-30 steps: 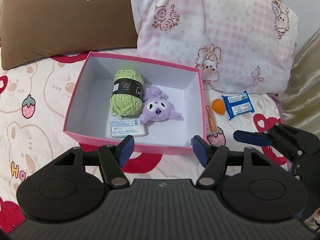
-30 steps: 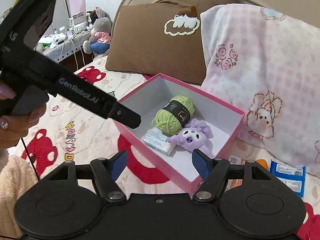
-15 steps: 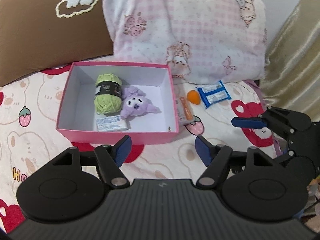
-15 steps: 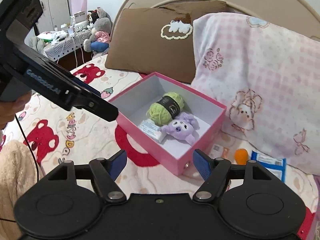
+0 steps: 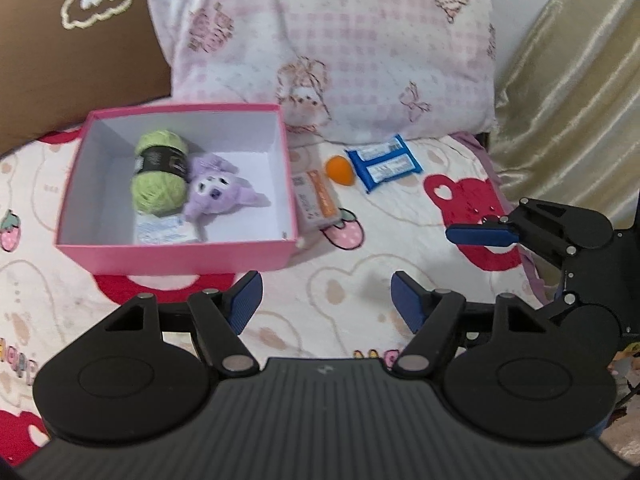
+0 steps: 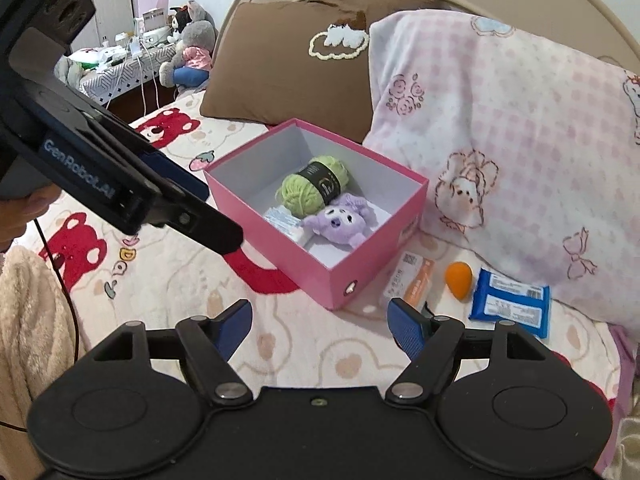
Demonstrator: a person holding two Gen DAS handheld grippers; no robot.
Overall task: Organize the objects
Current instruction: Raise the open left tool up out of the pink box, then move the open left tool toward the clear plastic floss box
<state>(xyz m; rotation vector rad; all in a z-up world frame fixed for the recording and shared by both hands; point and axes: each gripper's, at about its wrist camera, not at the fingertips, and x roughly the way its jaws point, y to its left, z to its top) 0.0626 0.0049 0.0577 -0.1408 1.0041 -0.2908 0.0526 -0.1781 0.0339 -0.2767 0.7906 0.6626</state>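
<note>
A pink box (image 5: 176, 256) sits on the bed and holds a green yarn ball (image 5: 160, 176), a purple plush (image 5: 216, 196) and a white tissue pack (image 5: 164, 232). To the right of the box lie an orange-and-white packet (image 5: 316, 200), an orange egg-shaped sponge (image 5: 340, 170) and a blue pack (image 5: 384, 163). My left gripper (image 5: 326, 298) hovers open and empty in front of the box's right corner. My right gripper (image 6: 320, 320) is open and empty too, short of the box (image 6: 376, 264), the packet (image 6: 412, 280), the sponge (image 6: 459, 276) and the blue pack (image 6: 508, 304).
A brown pillow (image 6: 288, 72) and a pink checked pillow (image 6: 520, 140) lean on the headboard behind the box. A gold curtain (image 5: 568, 100) hangs at the right. A side table with plush toys (image 6: 188, 48) stands far left. A fuzzy beige sleeve (image 6: 28, 320) shows at the lower left.
Both grippers have drawn back and shifted sideways, so the box looks smaller and the loose items beside it show fully. Both pairs of jaws stand slightly wider.
</note>
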